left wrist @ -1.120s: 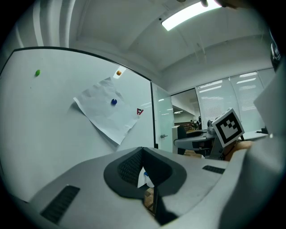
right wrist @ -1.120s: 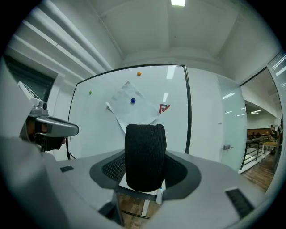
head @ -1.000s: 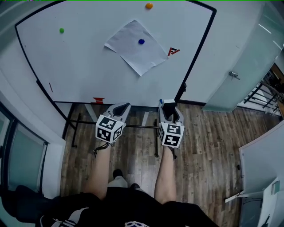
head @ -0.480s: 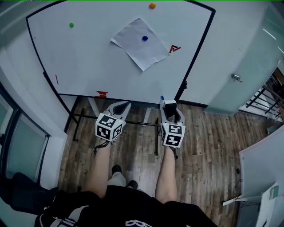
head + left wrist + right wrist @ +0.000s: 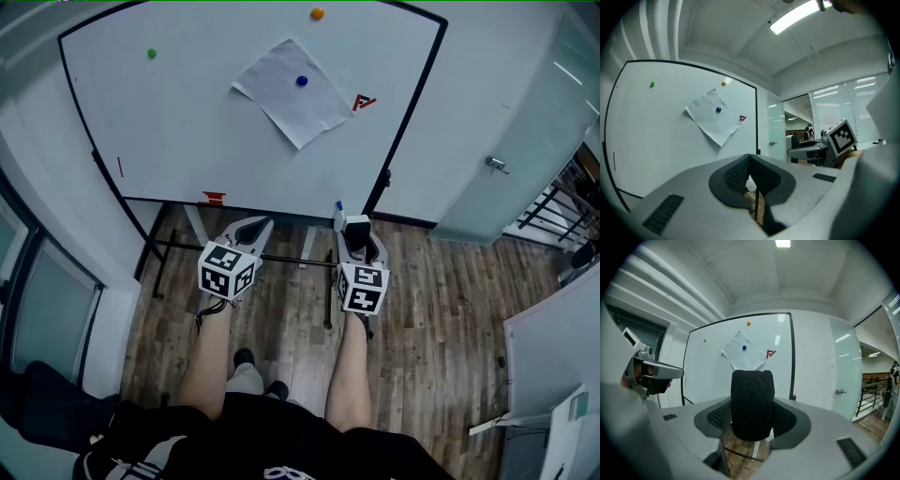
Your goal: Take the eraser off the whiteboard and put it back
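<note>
The eraser (image 5: 752, 401), a block with black felt, stands upright between the jaws of my right gripper (image 5: 752, 420), which is shut on it. In the head view the eraser (image 5: 356, 223) and right gripper (image 5: 355, 228) hover just in front of the whiteboard's (image 5: 187, 131) lower right corner, apart from its surface. My left gripper (image 5: 257, 224) is beside it on the left, its jaws brought together with nothing between them; the left gripper (image 5: 751, 174) points toward the board's lower edge.
A sheet of paper (image 5: 291, 94) is pinned to the board by a blue magnet (image 5: 301, 81), with green (image 5: 152, 53) and orange (image 5: 317, 13) magnets and a red mark (image 5: 364, 102) nearby. A red item (image 5: 214, 198) sits at the lower edge. The stand's bars (image 5: 291, 260) cross the wooden floor; a glass door (image 5: 495, 164) lies to the right.
In the head view the board has slid up and to the right, so both grippers now sit a little farther from its lower edge. The eraser stays in the right jaws.
</note>
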`<state>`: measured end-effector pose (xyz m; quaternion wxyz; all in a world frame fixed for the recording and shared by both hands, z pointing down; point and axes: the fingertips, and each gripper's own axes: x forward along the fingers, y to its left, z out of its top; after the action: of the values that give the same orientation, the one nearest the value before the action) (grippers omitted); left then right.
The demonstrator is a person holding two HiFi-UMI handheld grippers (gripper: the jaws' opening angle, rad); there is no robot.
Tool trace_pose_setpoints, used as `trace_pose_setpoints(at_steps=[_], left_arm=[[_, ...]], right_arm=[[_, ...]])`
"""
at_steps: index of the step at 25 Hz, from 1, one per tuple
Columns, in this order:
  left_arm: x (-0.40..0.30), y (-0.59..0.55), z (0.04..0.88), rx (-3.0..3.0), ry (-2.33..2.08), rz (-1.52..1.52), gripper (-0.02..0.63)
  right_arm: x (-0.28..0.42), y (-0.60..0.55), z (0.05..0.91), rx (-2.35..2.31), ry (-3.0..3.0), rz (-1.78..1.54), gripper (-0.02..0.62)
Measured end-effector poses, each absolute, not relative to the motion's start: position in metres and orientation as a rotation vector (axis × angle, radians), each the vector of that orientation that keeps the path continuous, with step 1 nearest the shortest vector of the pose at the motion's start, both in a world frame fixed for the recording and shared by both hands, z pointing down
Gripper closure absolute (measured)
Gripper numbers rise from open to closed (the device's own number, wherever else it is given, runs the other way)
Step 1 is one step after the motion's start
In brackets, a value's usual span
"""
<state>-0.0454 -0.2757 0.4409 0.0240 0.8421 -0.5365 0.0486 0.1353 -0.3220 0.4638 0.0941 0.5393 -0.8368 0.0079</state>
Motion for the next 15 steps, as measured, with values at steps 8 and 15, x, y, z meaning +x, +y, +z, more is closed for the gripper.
trace_pose_setpoints(at_steps=[8,15], left_arm=[[-0.0357,-0.2727,0.4408,2.609,-1.621,0.115,0.589],[-0.034,-0.2729,0.4383,2.615,-1.623,0.114,0.589]], right_arm=[[0.1435,-0.3173,0.4657,1.604,-2.477,0.032,0.353],[0.1452,-0.3187,0.4652,1.615,-2.488,0.033,0.353]])
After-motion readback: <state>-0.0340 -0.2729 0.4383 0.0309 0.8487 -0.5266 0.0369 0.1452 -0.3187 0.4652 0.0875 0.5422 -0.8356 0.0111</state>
